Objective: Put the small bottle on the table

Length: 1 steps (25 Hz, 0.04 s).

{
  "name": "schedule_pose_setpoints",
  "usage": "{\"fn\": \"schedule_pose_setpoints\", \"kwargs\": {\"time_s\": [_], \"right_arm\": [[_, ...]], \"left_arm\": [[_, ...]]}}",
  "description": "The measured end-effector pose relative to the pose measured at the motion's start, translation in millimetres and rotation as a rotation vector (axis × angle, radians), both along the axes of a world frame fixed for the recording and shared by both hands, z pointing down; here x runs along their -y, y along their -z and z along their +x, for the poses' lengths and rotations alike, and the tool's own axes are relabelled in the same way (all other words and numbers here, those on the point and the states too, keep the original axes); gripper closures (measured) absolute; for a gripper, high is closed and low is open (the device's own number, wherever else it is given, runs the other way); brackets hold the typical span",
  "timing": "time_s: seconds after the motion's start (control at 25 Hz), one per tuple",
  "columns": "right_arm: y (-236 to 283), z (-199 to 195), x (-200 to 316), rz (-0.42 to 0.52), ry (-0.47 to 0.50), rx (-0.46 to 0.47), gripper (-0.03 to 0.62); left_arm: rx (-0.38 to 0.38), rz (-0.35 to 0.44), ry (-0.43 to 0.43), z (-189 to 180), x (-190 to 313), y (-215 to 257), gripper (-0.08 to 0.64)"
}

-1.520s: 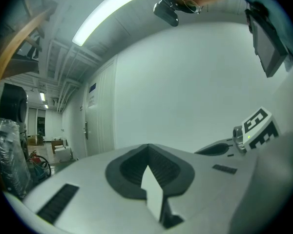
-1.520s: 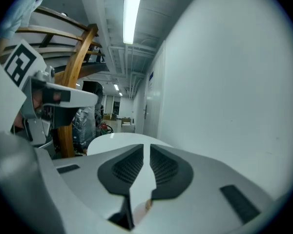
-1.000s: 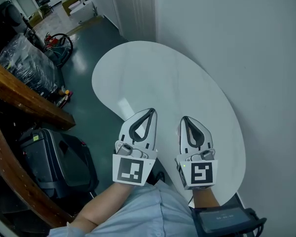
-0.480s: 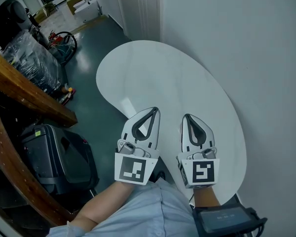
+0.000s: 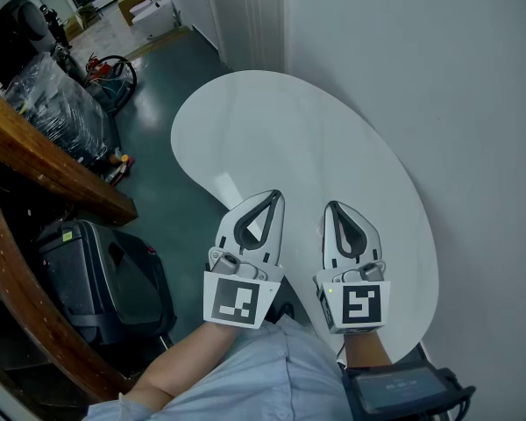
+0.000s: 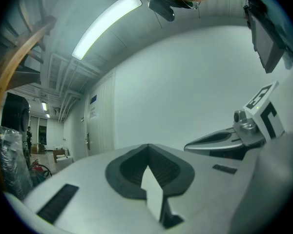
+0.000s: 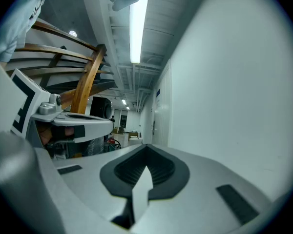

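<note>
Small bottle: it shows in none of the views; the white, curved table (image 5: 289, 147) stands against the pale wall (image 5: 438, 77); over its near edge hover the left gripper (image 5: 270, 197) and the right gripper (image 5: 332, 209), side by side, not touching; each has its jaws pressed together on nothing; a dark case (image 5: 105, 279) stands on the floor at left.

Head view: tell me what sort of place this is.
Probably a hallway or storage corner of an office or lab building: a white table against a white wall, wooden stair-like beams beside it, and plastic-wrapped goods on the green floor.
</note>
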State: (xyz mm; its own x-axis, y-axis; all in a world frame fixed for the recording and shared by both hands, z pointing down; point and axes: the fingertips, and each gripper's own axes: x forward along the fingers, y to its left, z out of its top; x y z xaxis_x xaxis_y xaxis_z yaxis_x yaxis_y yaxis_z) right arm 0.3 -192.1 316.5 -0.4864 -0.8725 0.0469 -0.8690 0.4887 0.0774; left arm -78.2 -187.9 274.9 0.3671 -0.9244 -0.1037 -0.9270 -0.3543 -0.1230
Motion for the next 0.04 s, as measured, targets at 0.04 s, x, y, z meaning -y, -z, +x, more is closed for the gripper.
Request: {"fn": "schedule_pose_setpoints", "kwargs": {"time_s": [0.04], "right_arm": [[-0.3, 0.0, -0.1, -0.002, -0.001, -0.002, 0.592]], "left_arm": [[0.002, 0.001, 0.0, 0.0, -0.2, 0.0, 0.56]]}}
